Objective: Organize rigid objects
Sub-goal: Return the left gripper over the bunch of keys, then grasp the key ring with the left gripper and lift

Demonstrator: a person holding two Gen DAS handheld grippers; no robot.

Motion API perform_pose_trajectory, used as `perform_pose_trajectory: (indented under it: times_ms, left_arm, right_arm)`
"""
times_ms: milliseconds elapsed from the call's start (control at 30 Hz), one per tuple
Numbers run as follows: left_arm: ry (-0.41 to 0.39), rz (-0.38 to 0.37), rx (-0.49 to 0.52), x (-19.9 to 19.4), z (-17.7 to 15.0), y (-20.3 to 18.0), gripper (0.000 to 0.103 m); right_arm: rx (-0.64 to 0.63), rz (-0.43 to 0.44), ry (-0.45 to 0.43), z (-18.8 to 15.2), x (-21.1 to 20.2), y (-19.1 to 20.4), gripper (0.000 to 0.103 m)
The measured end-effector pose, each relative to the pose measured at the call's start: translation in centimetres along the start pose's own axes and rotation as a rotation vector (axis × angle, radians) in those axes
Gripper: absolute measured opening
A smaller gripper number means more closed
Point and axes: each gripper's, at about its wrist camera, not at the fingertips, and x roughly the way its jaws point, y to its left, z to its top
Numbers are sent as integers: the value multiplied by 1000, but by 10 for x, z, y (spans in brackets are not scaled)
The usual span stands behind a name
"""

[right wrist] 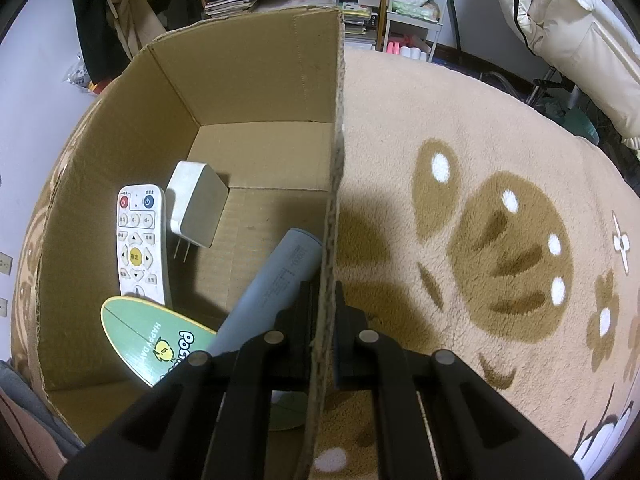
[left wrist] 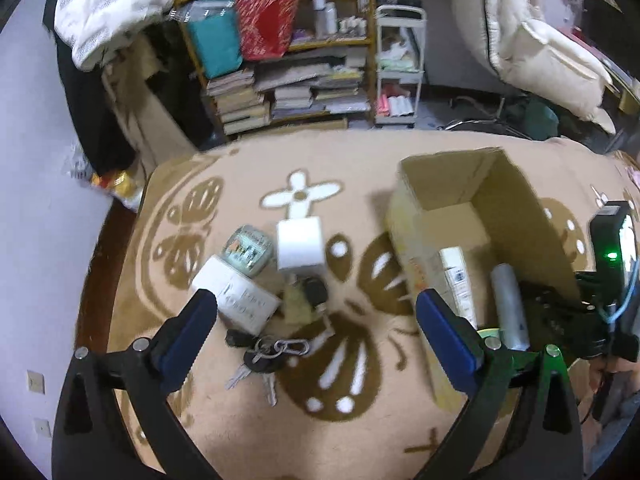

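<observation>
Blanket-borne cardboard box (right wrist: 256,80) holds remote (right wrist: 138,240), charger (right wrist: 196,204), cylinder (right wrist: 272,288).

You have even indoor light from overhead. The cardboard box (right wrist: 256,92) throws a soft shadow rightward onto the blanket (right wrist: 480,160). Your left wrist view is motion-blurred throughout; the right is sharp. Both bend and darken at the edges.

Home bedroom: patterned blanket (left wrist: 248,184) covering a bed, bookshelf (left wrist: 280,60) overflowing, white quilt (left wrist: 540,40) hanging nearby.
</observation>
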Motion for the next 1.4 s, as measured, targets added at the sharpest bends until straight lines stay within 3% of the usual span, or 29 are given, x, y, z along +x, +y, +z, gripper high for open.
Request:
perform_pose_trajectory:
  times_ms: [167,400,533,733,1067,1233,1300,1400]
  left_arm:
    - [49,45,23,21,-13,13,99]
    - [92,5,27,56,-36,25,99]
    - [122,-16,-19,74,-46,38,99]
    - [166,4,-67,98,-53,55,99]
    - [267,62,-42,138,-74,62,99]
    - [260,21,-97,146,-80,72,99]
    - [253,14,-97,146,-81,73,98]
    - [247,-7,-115,145,-81,77,88]
  right_arm:
    - [-4,-1,1,0,0,0,8]
    - [-8,-4,1,-1,0,1,8]
    - [-8,-5,1,-1,0,1,8]
    - [-7,-4,2,-1,1,1,8]
    - [-7,-4,2,-1,1,1,8]
    - [-8,-5,2,-1,1,1,8]
    - [-8,-5,1,-2,1,1,8]
    - [-7,-4,2,-2,1,0,8]
